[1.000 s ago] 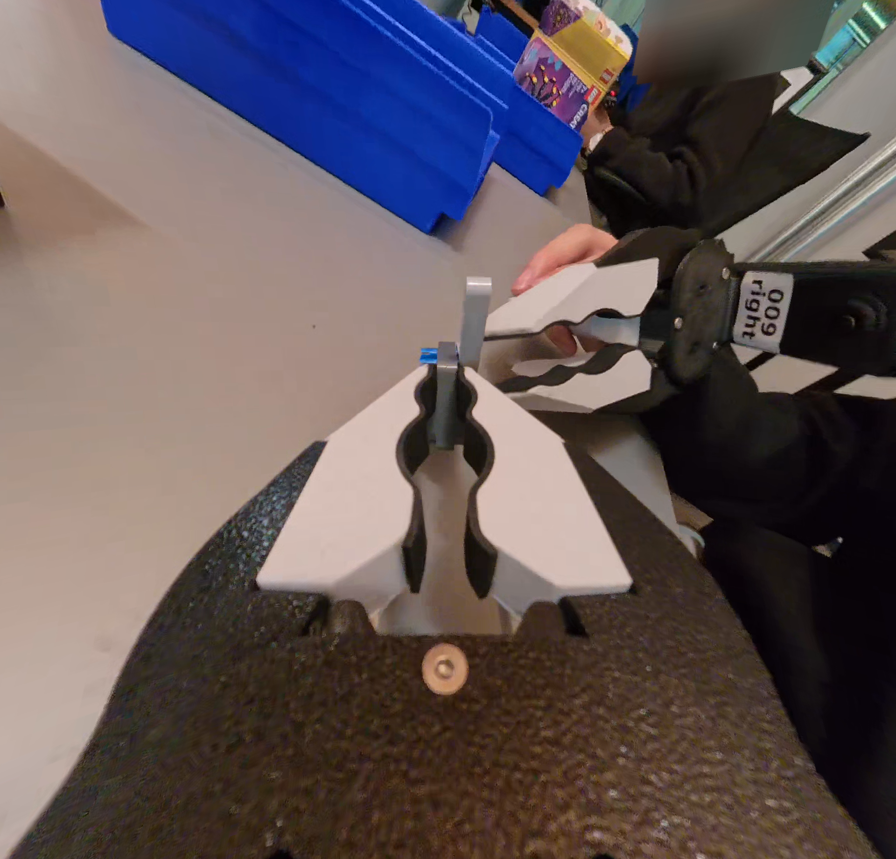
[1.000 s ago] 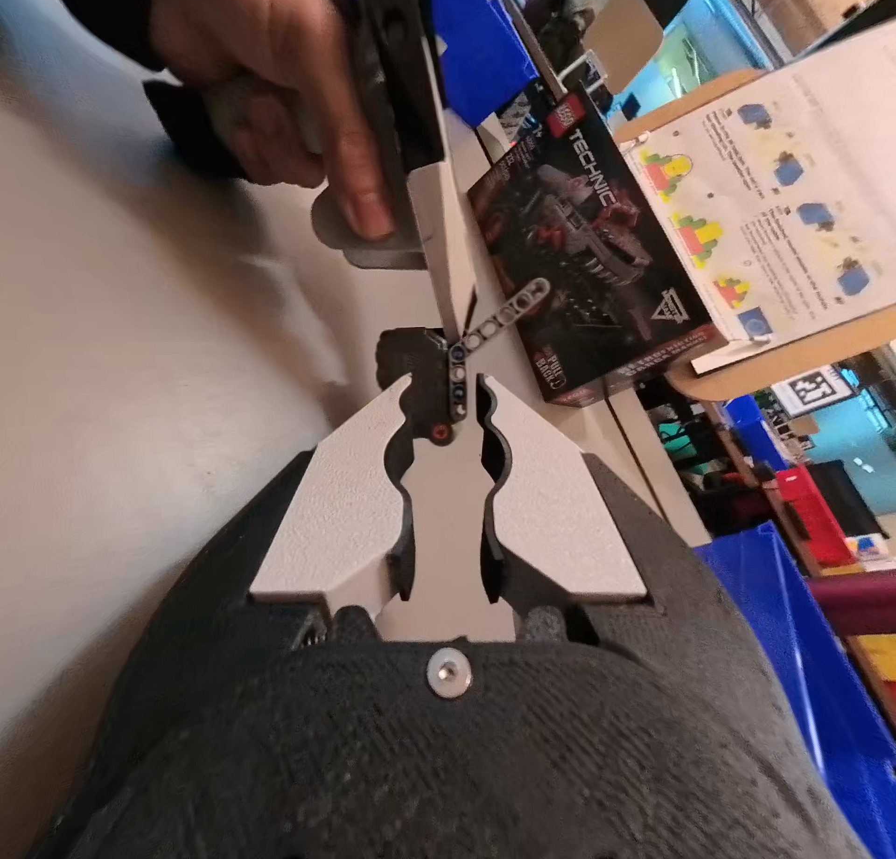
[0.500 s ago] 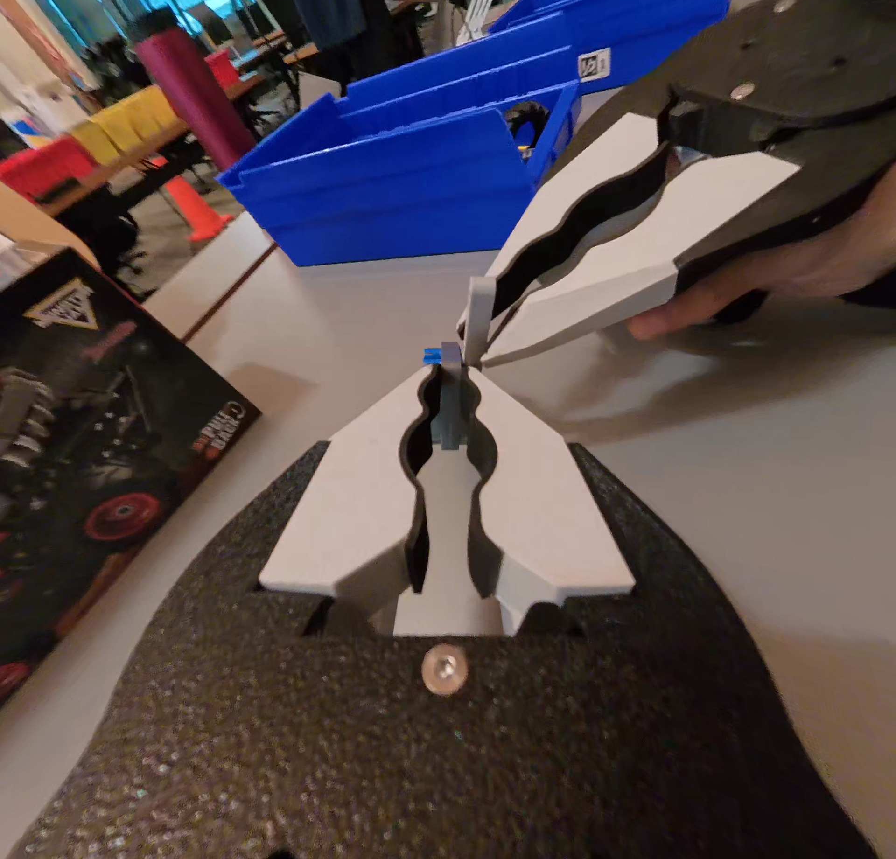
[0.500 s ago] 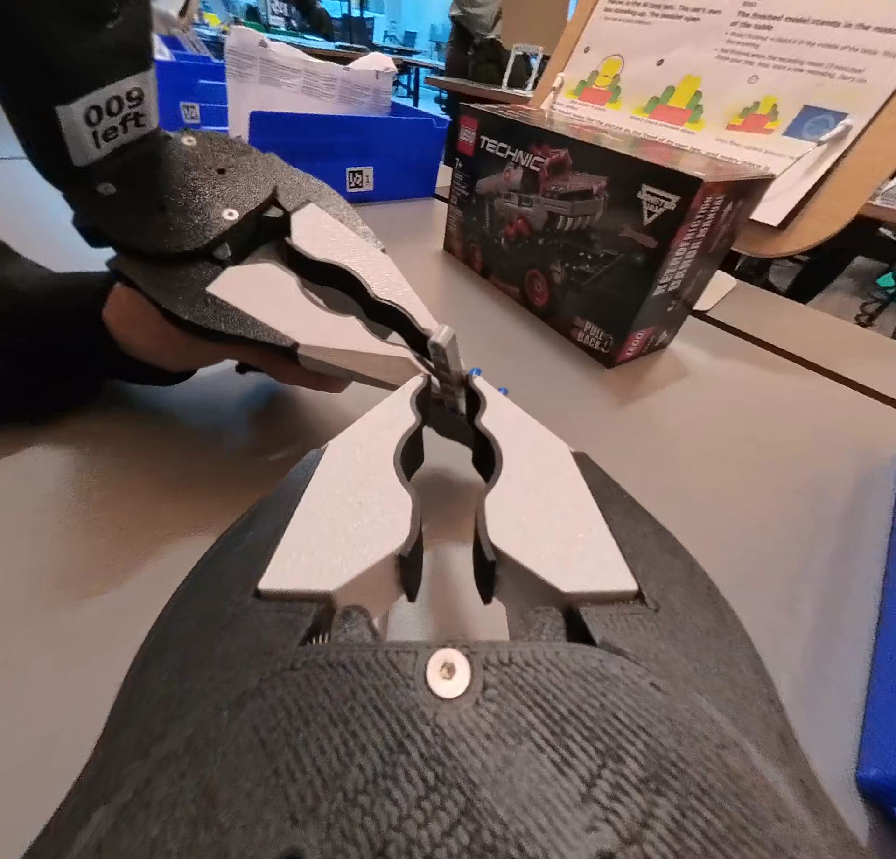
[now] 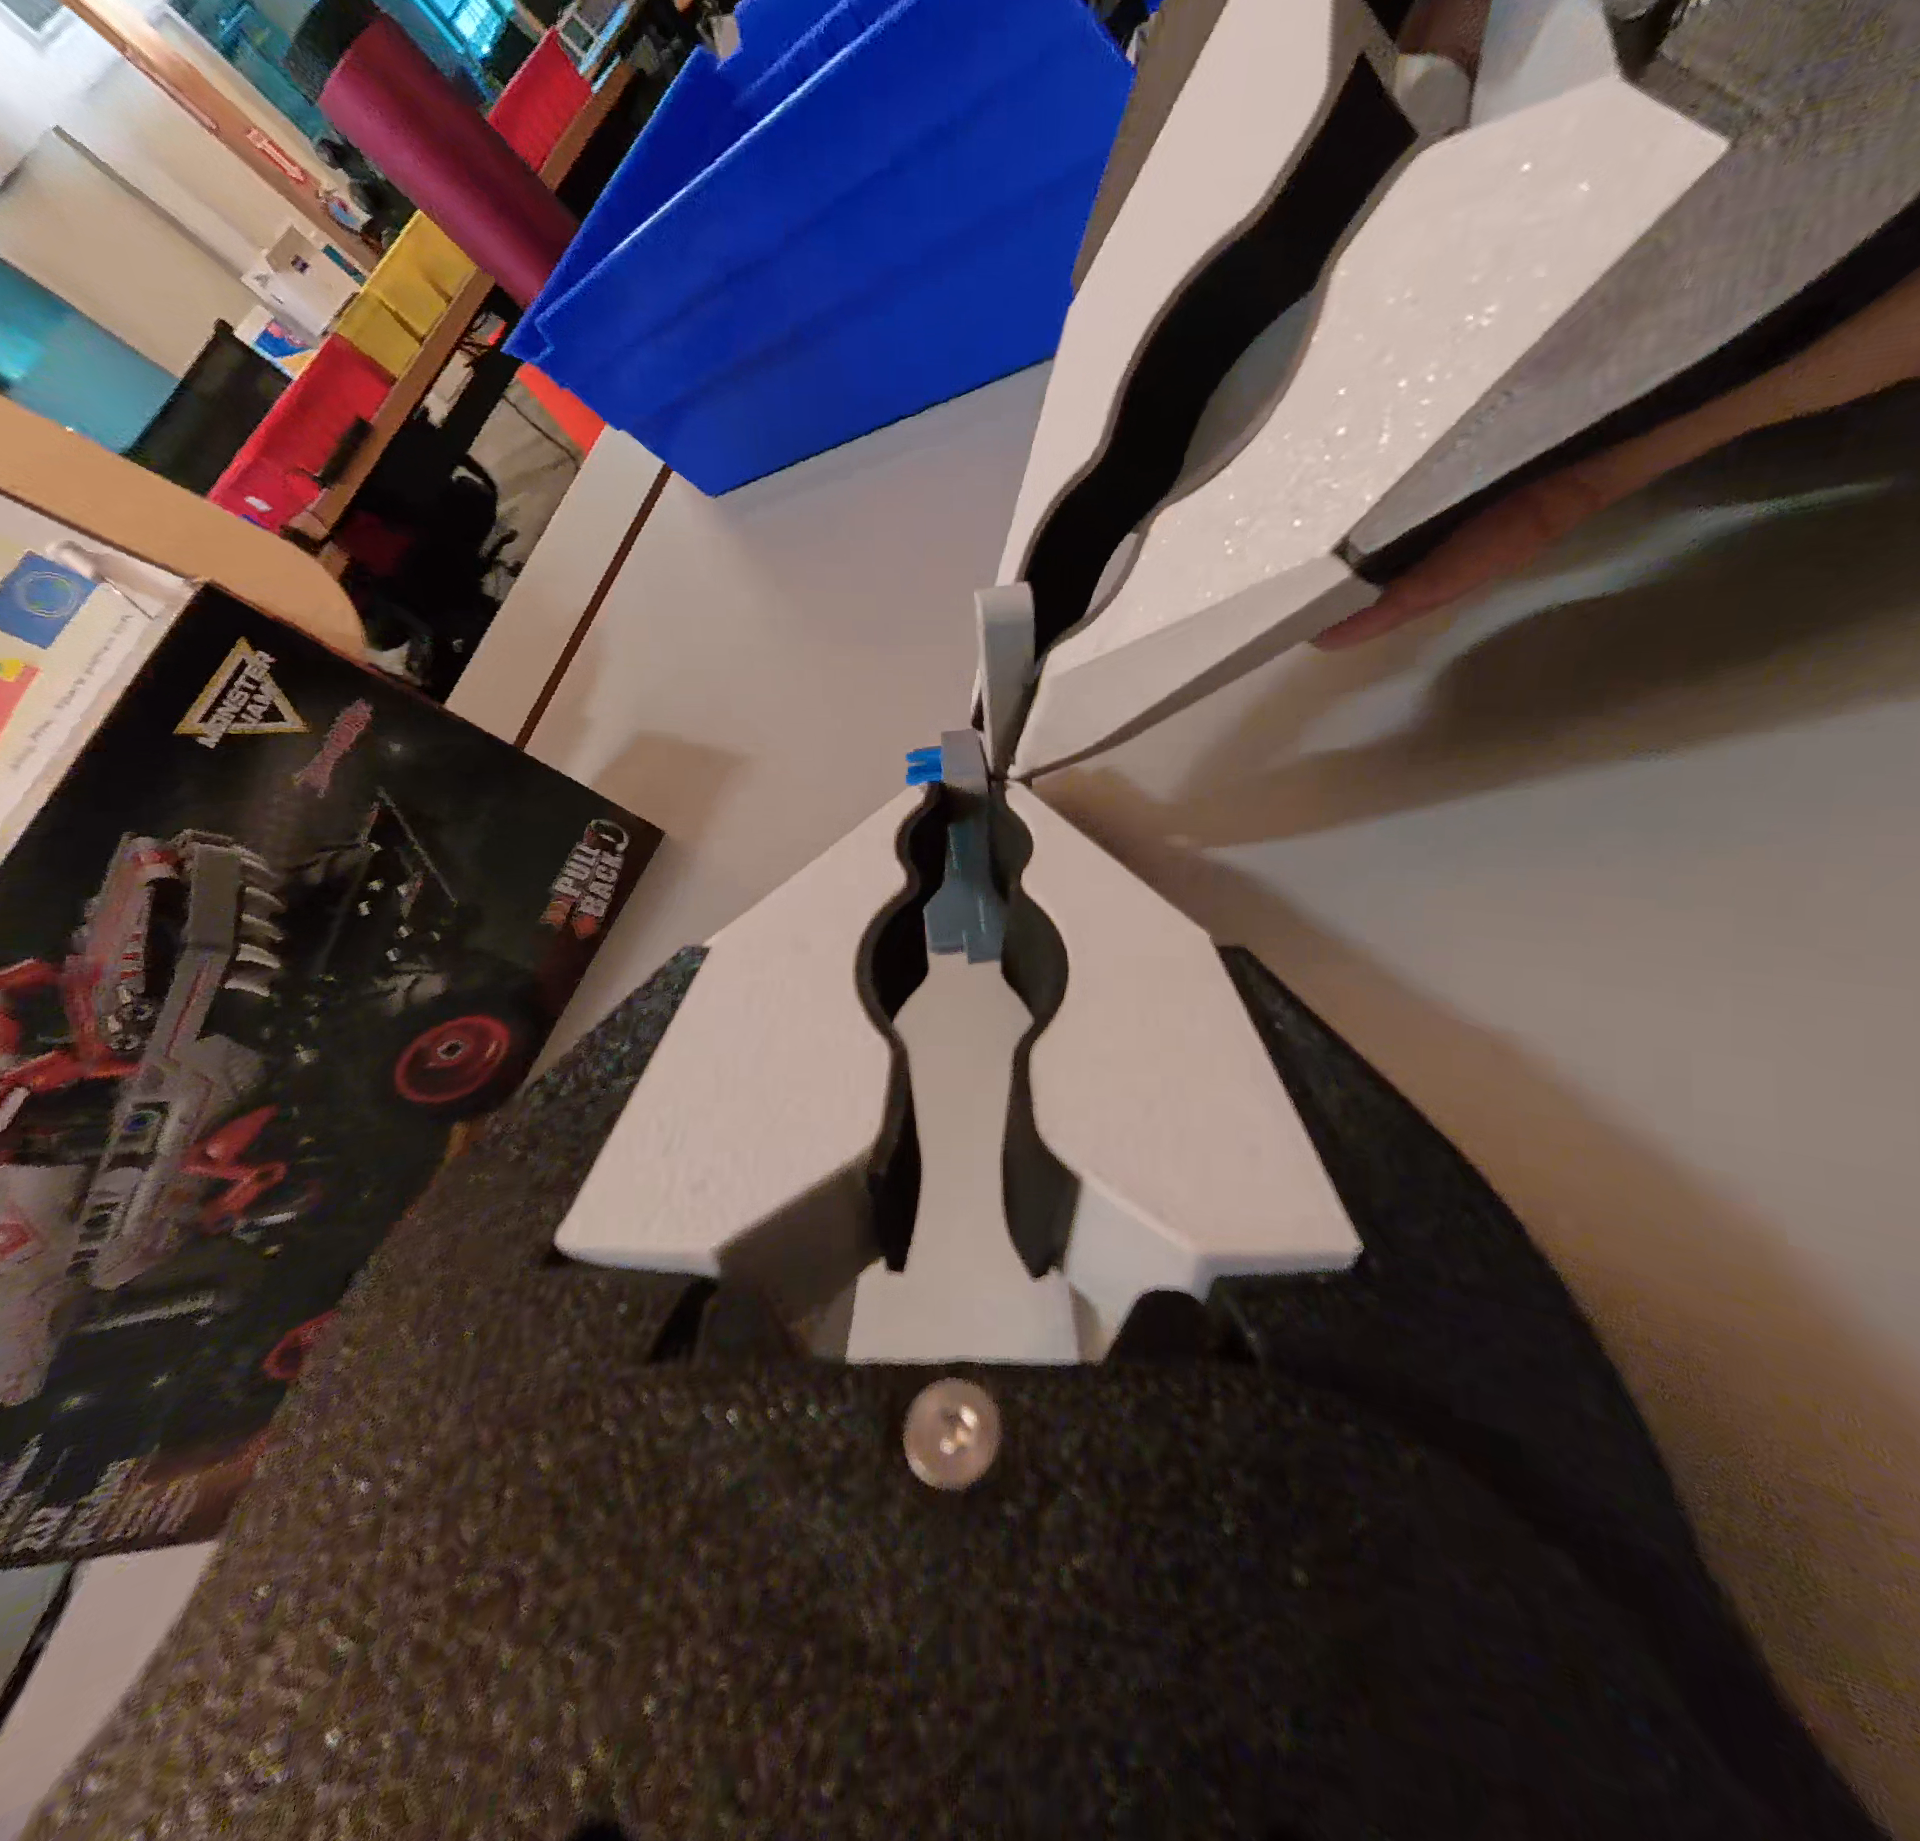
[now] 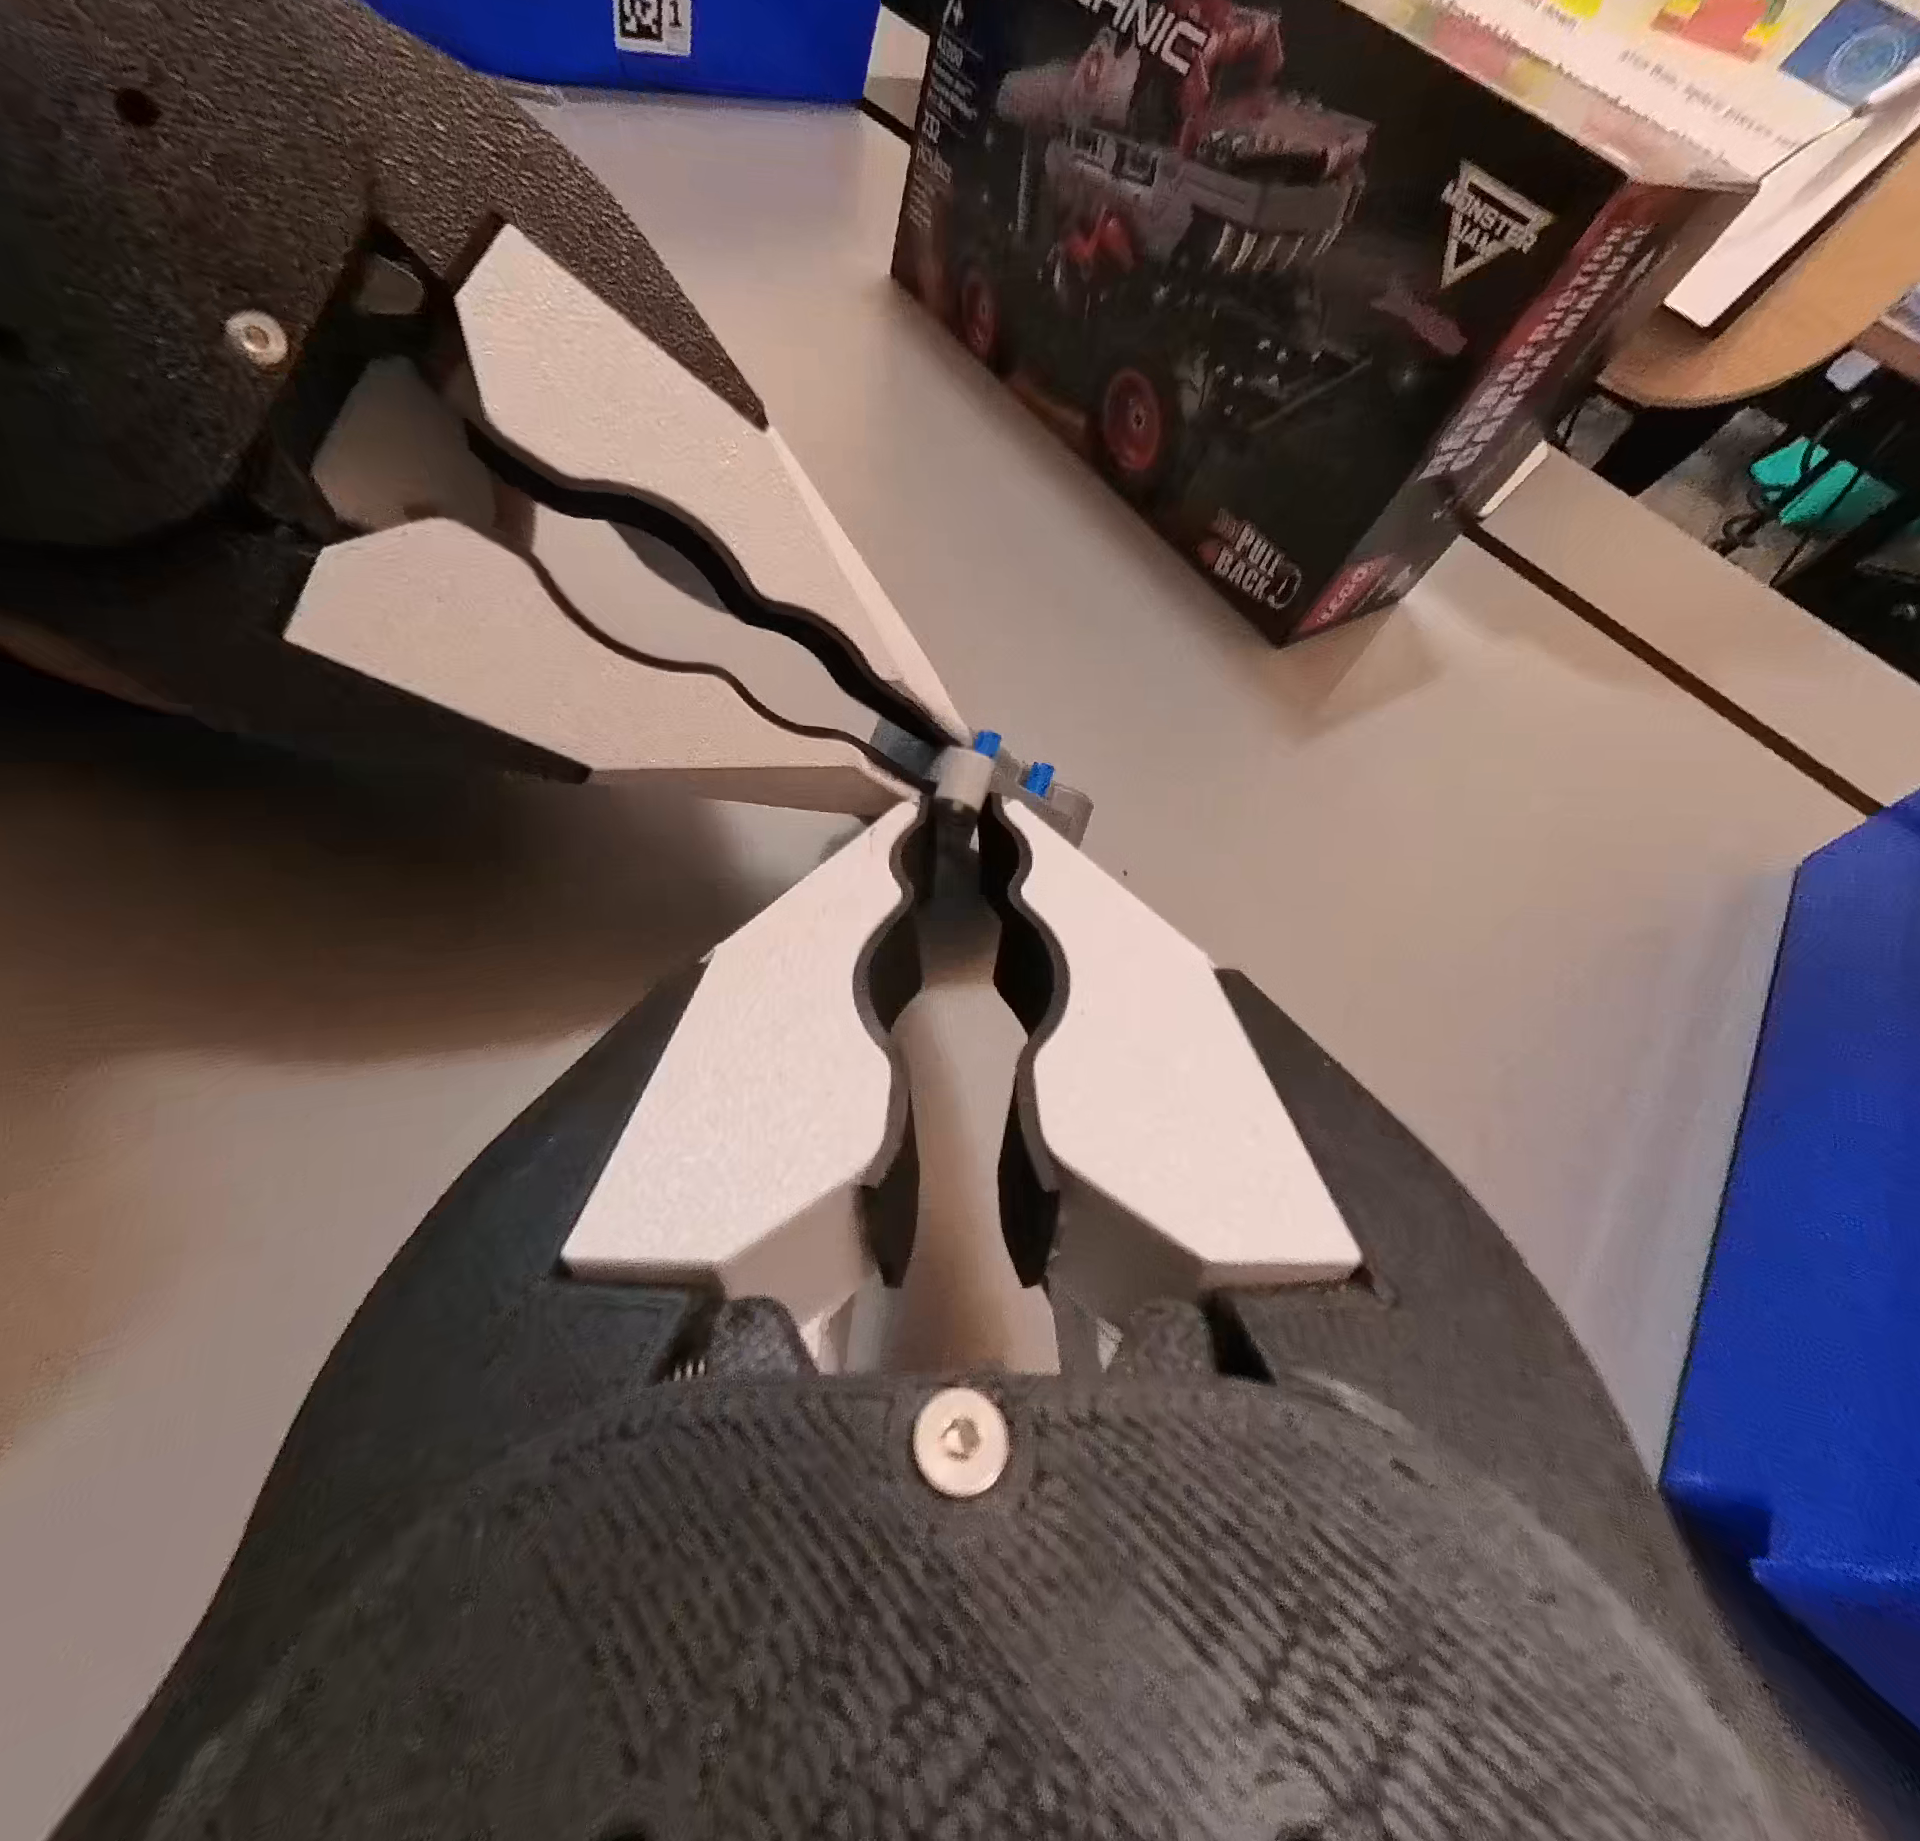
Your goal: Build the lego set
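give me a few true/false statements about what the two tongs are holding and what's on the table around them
1. The left tongs are shut on a grey lego piece. True.
2. The right tongs hang wide open with nothing between them. False: they are closed on a light grey beam.
3. Blue pins stick out of the grey parts where the two tongs meet. True.
4. The lego box lies flat with its lid torn off. False: it stands closed on the table.
5. The tips of the two tongs are far apart. False: they meet almost tip to tip.
6. A blue bin sits on the table beyond the tongs. True.
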The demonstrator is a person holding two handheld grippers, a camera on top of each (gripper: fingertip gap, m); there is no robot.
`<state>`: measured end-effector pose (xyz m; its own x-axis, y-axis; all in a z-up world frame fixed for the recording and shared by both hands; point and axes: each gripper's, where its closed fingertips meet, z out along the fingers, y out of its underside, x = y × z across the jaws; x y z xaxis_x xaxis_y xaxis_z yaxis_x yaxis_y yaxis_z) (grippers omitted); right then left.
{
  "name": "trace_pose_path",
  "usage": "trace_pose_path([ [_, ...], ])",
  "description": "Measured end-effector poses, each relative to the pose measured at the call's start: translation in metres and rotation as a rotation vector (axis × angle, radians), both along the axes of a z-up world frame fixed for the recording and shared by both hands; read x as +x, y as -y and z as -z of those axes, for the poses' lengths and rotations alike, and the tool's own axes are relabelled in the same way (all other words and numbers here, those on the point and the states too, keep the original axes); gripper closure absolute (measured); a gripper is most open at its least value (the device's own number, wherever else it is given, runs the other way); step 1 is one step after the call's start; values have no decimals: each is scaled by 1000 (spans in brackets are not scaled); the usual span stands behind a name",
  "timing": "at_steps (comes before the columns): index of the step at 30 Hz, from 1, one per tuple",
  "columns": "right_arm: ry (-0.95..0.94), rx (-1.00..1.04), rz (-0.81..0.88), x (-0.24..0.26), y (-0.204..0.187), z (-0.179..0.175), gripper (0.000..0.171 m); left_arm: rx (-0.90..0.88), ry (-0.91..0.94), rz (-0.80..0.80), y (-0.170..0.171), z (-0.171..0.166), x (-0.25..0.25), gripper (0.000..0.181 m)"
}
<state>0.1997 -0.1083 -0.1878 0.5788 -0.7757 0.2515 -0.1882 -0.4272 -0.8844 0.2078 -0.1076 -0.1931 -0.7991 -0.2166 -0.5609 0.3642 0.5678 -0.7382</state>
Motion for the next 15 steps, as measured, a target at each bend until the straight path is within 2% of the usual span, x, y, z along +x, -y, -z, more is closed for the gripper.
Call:
trace_pose_path([
  [6, 23, -54, 77, 8, 0, 3, 163, -1, 20, -75, -3, -1, 10, 176],
  [9, 29, -44, 77, 9, -3, 1, 163, 8, 67, -92, -6, -5, 12, 176],
  [15, 51, -38, 68, 9, -4, -2, 163, -34, 29, -113, -8, -10, 13, 176],
])
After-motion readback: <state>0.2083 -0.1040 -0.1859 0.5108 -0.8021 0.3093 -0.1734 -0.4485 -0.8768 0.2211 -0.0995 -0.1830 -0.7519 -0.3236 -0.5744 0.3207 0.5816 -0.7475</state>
